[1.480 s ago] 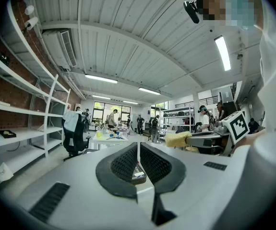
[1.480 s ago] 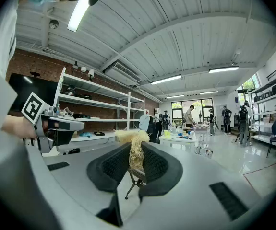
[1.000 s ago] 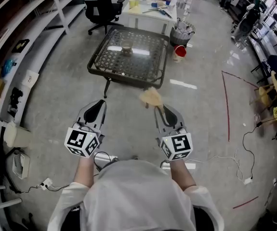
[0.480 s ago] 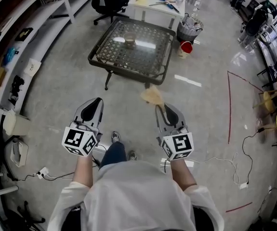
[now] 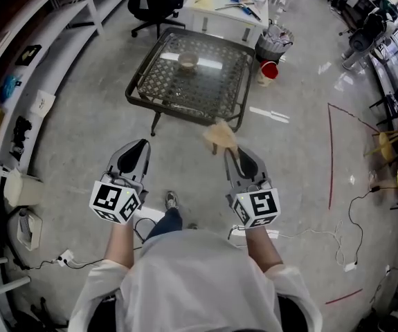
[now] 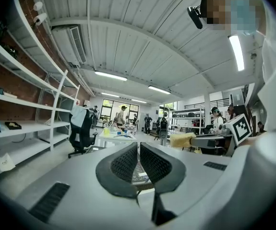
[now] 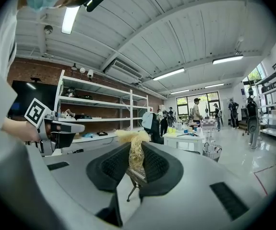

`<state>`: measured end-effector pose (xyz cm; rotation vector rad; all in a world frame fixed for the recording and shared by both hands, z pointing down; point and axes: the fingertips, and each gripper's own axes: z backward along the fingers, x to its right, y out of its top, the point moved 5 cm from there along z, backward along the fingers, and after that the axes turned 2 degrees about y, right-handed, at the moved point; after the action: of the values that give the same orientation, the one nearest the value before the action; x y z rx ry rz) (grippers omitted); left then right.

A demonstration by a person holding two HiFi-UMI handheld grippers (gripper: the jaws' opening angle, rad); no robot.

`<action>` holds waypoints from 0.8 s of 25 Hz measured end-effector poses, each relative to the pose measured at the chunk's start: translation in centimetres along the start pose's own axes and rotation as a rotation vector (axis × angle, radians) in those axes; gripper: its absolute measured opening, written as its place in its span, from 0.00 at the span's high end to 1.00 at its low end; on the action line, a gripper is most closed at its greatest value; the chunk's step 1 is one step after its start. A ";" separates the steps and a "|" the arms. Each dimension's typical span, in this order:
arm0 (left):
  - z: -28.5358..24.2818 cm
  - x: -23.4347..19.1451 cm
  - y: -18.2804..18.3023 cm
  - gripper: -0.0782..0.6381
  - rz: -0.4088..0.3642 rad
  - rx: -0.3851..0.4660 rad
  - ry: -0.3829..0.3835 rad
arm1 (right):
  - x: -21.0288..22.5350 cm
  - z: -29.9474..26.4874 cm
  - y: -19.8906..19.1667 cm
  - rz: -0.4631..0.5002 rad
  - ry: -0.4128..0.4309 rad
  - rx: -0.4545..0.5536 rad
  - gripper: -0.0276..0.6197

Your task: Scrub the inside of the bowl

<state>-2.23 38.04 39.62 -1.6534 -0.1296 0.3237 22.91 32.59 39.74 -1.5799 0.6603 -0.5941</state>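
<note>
Left hand-held gripper [image 5: 140, 148] was clenched on nothing. Right hand-held gripper [image 5: 234, 155] was grasping a pale straw-coloured fibre scrubber [image 5: 219, 137] by its tail. The small tan round bowl [image 5: 187, 61] sat on the dark wicker-framed glass-topped counter [image 5: 185, 113], well apart from both. Risks judged: the unheld bowl could skid on the glass under scrubbing, and the thinly pinched scrubber could pull free.
</note>
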 end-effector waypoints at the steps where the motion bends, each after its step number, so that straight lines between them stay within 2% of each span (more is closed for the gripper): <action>1: -0.6 -0.8 0.1 0.83 0.000 0.000 -0.005 | 0.1 -0.9 0.1 0.001 -0.004 0.000 0.84; 12: -7.2 -8.9 2.4 0.83 -0.013 0.005 -0.089 | 1.0 -10.0 1.8 0.010 -0.088 0.008 0.84; 20: -10.1 -11.9 1.7 0.83 0.011 -0.019 -0.117 | 1.9 -13.5 1.6 -0.001 -0.115 -0.016 0.84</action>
<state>-10.87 24.91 40.33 -1.6545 -0.2116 0.4291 14.61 21.71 39.62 -1.6169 0.5797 -0.4961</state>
